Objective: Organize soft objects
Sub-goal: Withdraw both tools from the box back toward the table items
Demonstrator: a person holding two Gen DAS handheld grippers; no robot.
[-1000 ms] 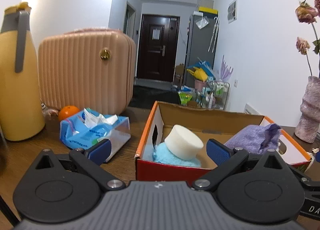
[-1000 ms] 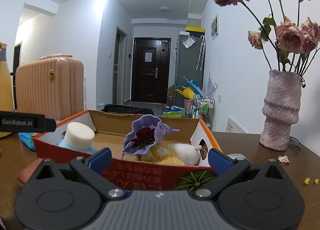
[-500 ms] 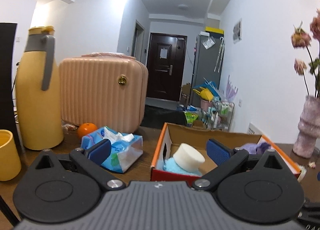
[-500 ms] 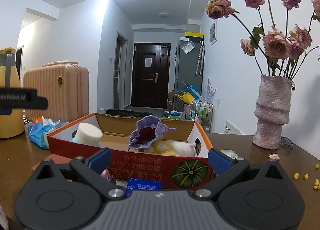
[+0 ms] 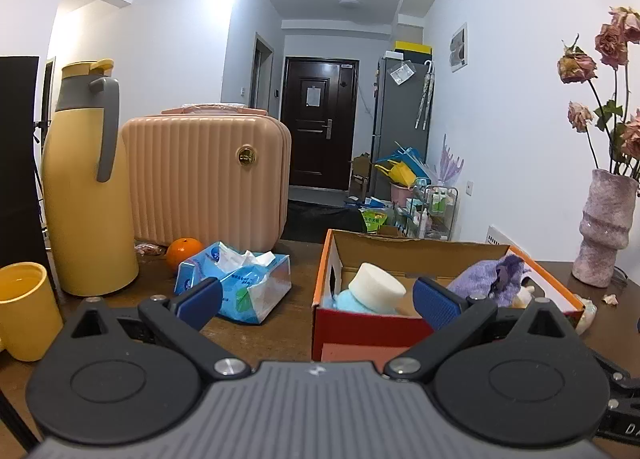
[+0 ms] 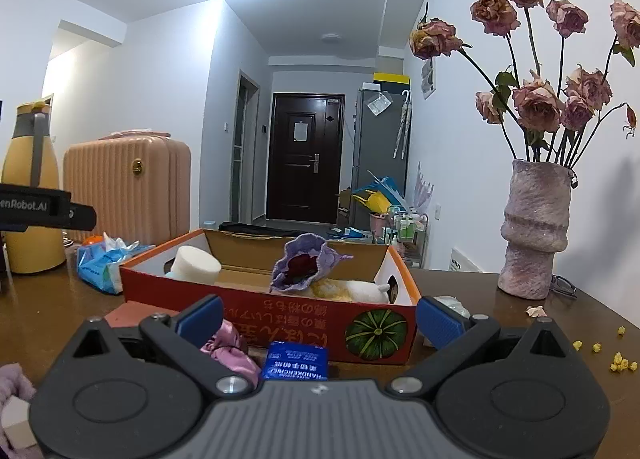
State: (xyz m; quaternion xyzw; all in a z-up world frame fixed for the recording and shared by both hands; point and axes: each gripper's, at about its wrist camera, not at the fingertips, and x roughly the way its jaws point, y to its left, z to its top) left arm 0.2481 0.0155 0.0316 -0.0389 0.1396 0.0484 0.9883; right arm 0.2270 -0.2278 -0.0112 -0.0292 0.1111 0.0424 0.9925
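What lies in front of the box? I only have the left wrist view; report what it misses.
Observer: A crumpled pink fabric piece lies on the table in front of the red box.
Operator: Go on. Name anything beside it.
Observer: A small blue tissue packet lies just to its right.
Operator: Now check inside the box.
Observer: A yellow and white plush lies beneath the purple knit piece.
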